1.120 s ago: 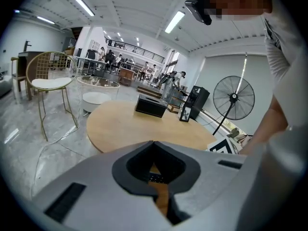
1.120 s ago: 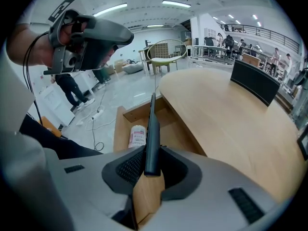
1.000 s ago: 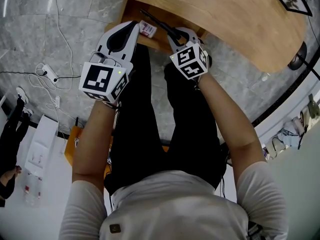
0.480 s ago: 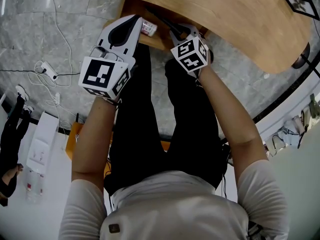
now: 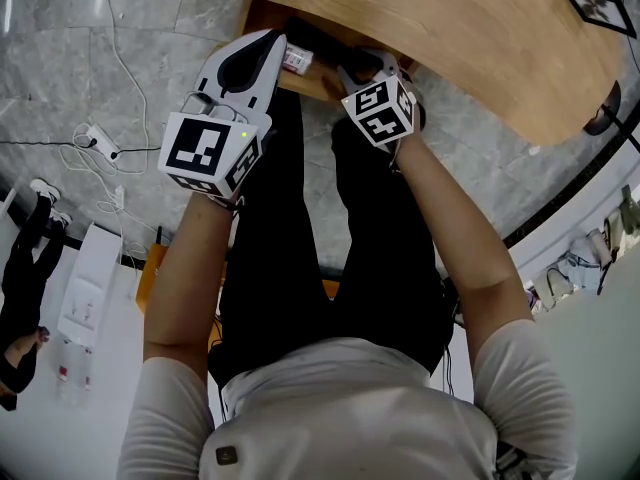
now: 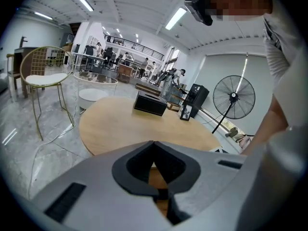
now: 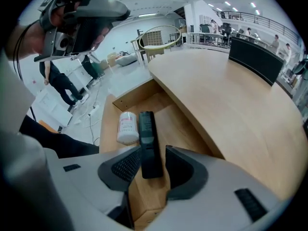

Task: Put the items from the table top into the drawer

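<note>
A black remote (image 7: 149, 148) lies along the open wooden drawer (image 7: 185, 124) under the table edge, beside a white bottle (image 7: 127, 127) on its side. My right gripper (image 7: 150, 165) points down into the drawer with the remote between its jaws. The jaws have just been opening; a gap shows beside the right pad, so it stands open. In the head view the right gripper (image 5: 352, 68) is at the drawer (image 5: 262, 13), with the bottle (image 5: 296, 60) to its left. My left gripper (image 5: 265, 53) hovers at the drawer's left; in the left gripper view it (image 6: 154, 143) is shut, with nothing seen between its fingertips.
The round wooden table (image 5: 450, 28) overhangs the drawer. A black box (image 6: 150, 104) and a small frame (image 6: 186, 110) stand on its far side. A marker card (image 5: 590, 3) lies on the table. A wire chair (image 6: 45, 76) and a fan (image 6: 234, 96) stand beyond.
The right gripper has sunk a little into the drawer with the remote, and its jaws have parted from the remote. The left gripper has stayed put.
</note>
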Available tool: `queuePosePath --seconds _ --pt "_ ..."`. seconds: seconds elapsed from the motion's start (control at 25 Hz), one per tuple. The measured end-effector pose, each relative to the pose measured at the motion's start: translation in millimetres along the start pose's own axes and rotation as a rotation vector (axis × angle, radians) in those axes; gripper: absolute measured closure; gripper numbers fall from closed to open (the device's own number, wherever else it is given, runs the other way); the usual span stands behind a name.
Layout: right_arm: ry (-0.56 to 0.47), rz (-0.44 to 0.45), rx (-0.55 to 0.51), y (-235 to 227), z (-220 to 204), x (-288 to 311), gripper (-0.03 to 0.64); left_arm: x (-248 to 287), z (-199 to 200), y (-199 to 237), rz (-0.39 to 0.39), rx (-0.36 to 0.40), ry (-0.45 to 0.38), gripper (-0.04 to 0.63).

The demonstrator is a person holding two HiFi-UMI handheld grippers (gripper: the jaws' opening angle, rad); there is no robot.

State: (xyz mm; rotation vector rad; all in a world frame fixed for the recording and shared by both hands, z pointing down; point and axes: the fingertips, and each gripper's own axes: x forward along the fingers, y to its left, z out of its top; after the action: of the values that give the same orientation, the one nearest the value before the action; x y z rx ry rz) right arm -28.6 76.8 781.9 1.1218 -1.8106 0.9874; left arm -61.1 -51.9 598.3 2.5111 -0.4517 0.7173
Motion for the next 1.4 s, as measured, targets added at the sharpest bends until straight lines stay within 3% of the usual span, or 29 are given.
queuePosePath --seconds 0.28,0.52,0.92,1.08,1.4 --pt "-0.072 -0.027 0.036 2.6 27.0 -54.2 0.445 -15.6 40.4 -16.5 -0.020 0.042 -0.013 0.586" --pt "-0.180 -0.082 0.065 -5.7 70.1 -139.7 0.480 -36.4 103.7 -45.7 -0.043 0.089 -0.048 0.586" --pt "-0.477 -0.252 0.082 -32.0 167.2 -351.9 0.557 -96.0 255.6 -115.9 -0.093 0.207 -0.170 0.586" --pt "-0.585 -0.311 0.058 -32.6 201.2 -441.9 0.571 -126.0 312.5 -158.9 -0.146 0.293 -0.220 0.586" --pt "-0.755 -0.398 -0.002 -16.1 236.2 -592.5 0.587 -178.7 397.2 -247.8 -0.231 0.406 -0.314 0.586"
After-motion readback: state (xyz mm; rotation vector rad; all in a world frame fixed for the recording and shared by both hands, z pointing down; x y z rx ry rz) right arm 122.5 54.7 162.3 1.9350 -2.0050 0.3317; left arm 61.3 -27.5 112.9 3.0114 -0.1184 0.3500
